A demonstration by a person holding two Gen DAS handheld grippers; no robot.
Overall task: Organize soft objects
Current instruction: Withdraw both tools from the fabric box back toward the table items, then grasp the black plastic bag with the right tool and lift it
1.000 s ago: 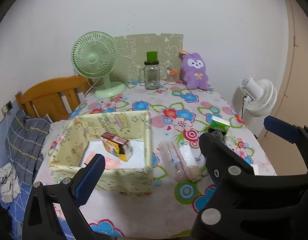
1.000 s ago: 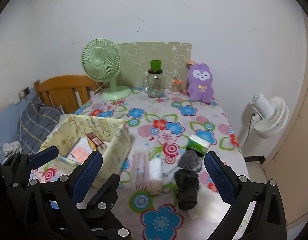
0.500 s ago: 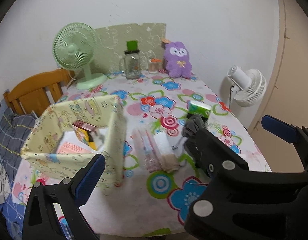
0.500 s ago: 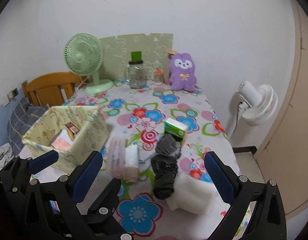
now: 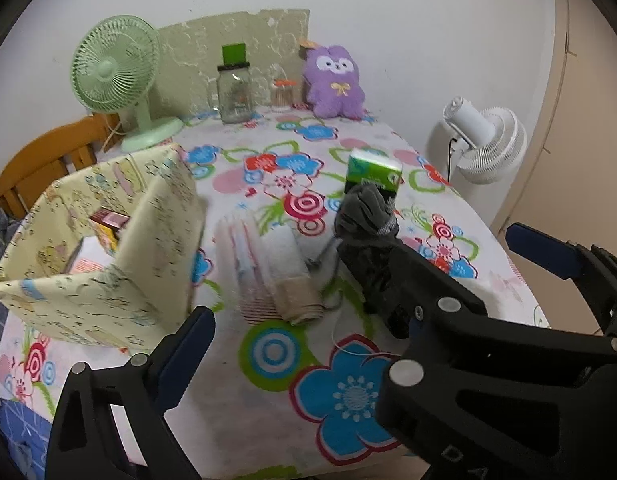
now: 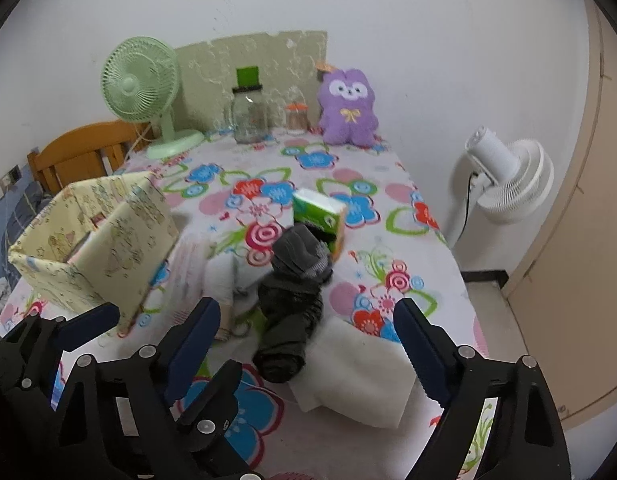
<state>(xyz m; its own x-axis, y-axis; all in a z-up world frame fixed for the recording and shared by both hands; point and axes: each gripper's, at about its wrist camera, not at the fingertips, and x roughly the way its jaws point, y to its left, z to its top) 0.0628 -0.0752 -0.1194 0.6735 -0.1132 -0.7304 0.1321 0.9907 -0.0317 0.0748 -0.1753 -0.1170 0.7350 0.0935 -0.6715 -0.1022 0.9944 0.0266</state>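
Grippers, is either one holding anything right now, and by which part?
Nothing is held. The left gripper and the right gripper both stand open above the table, with the dark socks lying untouched.

Flower-print counter [image 6: 372, 184] as I see it from both wrist views.

At the back I see a green fan [image 6: 142, 84], a glass jar [image 6: 250, 118] and a purple plush [image 6: 348, 110]. Nearer me on the left stands a yellow fabric box [image 6: 104, 240]; beside it lie a rolled towel [image 5: 286, 268], dark gloves [image 6: 296, 292] touching a green tissue pack [image 6: 318, 216], and a white sponge block [image 6: 356, 376] under the gloves' near end.
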